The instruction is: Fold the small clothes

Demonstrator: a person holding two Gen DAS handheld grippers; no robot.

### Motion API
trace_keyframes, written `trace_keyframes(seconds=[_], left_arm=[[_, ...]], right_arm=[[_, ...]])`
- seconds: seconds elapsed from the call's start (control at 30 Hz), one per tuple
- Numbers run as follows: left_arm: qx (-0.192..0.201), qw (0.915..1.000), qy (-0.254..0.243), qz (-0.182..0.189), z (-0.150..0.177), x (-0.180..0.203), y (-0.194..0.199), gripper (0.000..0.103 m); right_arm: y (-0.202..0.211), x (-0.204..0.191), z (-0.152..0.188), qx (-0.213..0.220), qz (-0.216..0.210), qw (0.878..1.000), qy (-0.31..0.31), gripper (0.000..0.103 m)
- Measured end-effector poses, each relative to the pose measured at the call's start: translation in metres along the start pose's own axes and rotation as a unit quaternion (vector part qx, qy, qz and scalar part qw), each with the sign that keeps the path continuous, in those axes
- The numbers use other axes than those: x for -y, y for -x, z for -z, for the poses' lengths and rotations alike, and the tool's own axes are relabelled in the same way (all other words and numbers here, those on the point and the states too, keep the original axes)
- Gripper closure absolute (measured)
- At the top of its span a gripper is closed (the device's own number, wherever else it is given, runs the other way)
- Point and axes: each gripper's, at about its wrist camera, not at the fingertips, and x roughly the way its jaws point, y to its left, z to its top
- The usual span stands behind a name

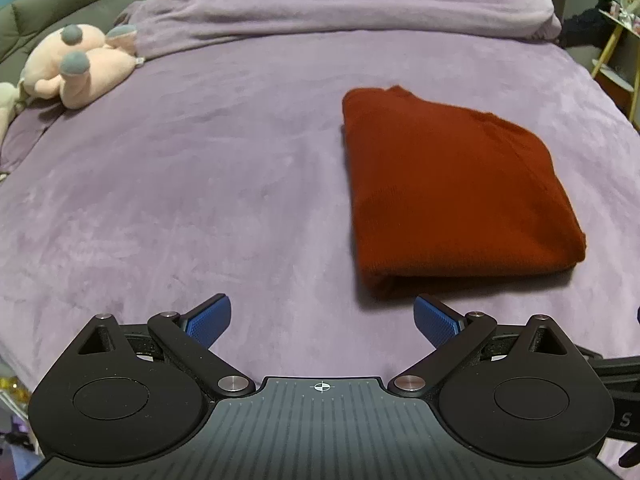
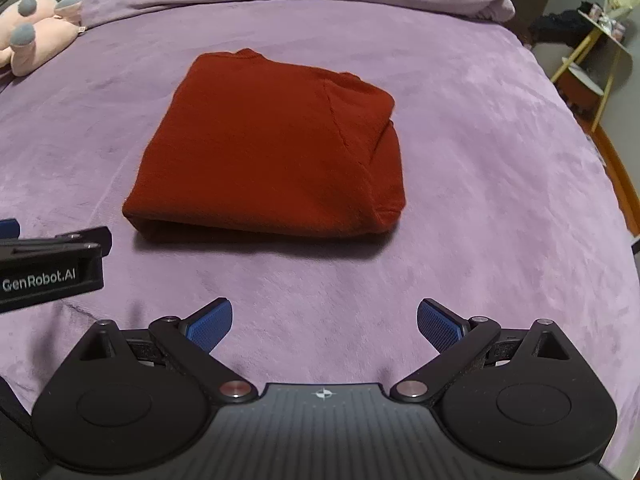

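Note:
A rust-red knit garment [image 1: 452,188] lies folded into a thick rectangle on the purple bed cover [image 1: 180,200]. It also shows in the right wrist view [image 2: 272,152], with its folded edge toward me. My left gripper [image 1: 322,322] is open and empty, hovering near the garment's near left corner. My right gripper [image 2: 324,326] is open and empty, a short way in front of the garment's near edge. The left gripper's body [image 2: 52,268] shows at the left edge of the right wrist view.
A pink plush toy [image 1: 76,64] lies at the far left of the bed. A bunched purple blanket [image 1: 340,4] runs along the far side. A yellow-legged side table [image 2: 592,60] stands beyond the bed's right edge.

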Motion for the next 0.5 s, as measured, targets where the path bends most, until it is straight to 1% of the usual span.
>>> trace_keyframes(seconds=[0.13, 0.3, 0.5], left_arm=[[-0.005, 1.0, -0.004, -0.001, 0.0012, 0.002, -0.0009, 0.002], [-0.007, 0.9999, -0.011, -0.004, 0.0015, 0.0041, -0.0009, 0.002], [-0.009, 0.9998, -0.015, -0.005, 0.0016, 0.0057, -0.0002, 0.002]], right_arm=[[-0.0001, 0.0053, -0.0004, -0.004, -0.003, 1.0, -0.013, 0.004], [0.0015, 0.0064, -0.0018, 0.003, 0.0, 1.0, -0.011, 0.004], [0.0013, 0.0085, -0.003, 0.0, -0.001, 1.0, -0.017, 0.004]])
